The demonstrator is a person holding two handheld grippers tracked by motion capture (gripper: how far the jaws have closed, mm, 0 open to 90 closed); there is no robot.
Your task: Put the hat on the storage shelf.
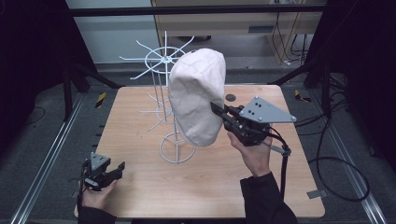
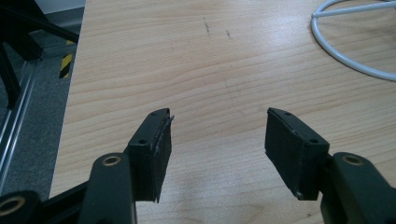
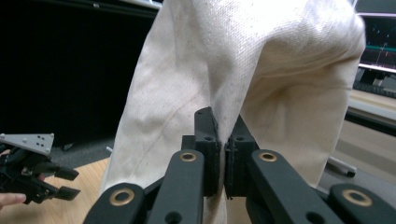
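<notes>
The right gripper [image 1: 218, 110] pinches a fold of the tall cream hat [image 1: 196, 95], which hangs over the white wire stand [image 1: 176, 148]. Far left, the left gripper [image 1: 117, 169] waits, jaws spread, near the tabletop [image 1: 140, 186].

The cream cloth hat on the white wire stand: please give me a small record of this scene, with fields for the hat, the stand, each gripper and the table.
hat: cream cloth hat, hanging over the top of the stand, its lower edge above the table
stand: white wire rack with spoked rings and a round base ring, upright
right gripper: right gripper, jaws pinching a fold of the hat's side
left gripper: left gripper, jaws apart, nothing between them, low over the table's near left corner
table: light wooden table
</notes>
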